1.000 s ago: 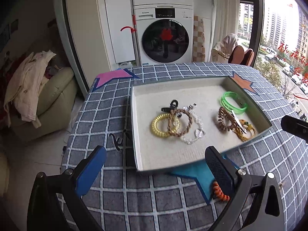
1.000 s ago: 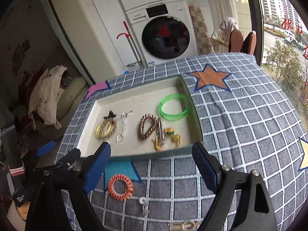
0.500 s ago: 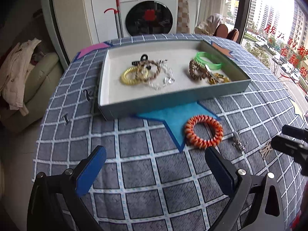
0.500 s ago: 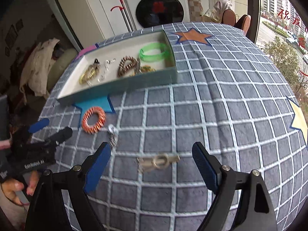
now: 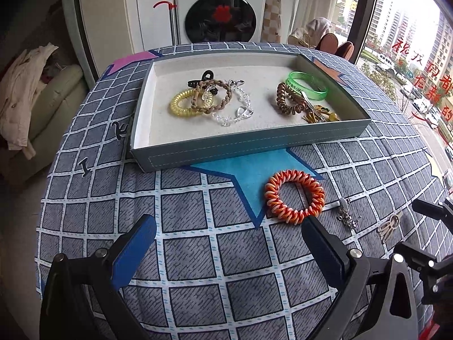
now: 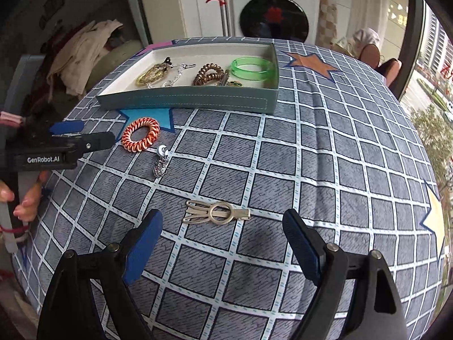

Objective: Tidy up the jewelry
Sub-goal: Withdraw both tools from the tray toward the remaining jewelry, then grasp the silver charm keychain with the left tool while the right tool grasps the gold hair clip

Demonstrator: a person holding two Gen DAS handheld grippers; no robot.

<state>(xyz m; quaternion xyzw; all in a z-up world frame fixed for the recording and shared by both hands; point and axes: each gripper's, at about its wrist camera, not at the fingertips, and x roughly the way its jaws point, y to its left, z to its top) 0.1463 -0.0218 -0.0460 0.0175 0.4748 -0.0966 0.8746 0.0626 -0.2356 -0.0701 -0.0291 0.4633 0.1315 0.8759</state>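
Lying outside tray (image 5: 240,150): one orange coil tie (image 5: 294,197), two clips (image 6: 216,212).

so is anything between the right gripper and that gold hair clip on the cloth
Nothing visible. The right gripper is open, and the gold hair clip lies flat on bare checked cloth just ahead of its fingertips, with nothing in between.

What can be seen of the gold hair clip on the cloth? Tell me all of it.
The gold hair clip lies flat on the checked tablecloth, outside the tray. It looks like pale metal: a ring in the middle, looped prongs at one end, a flat bar at the other. Nothing grips it; the open right gripper sits just short of it.
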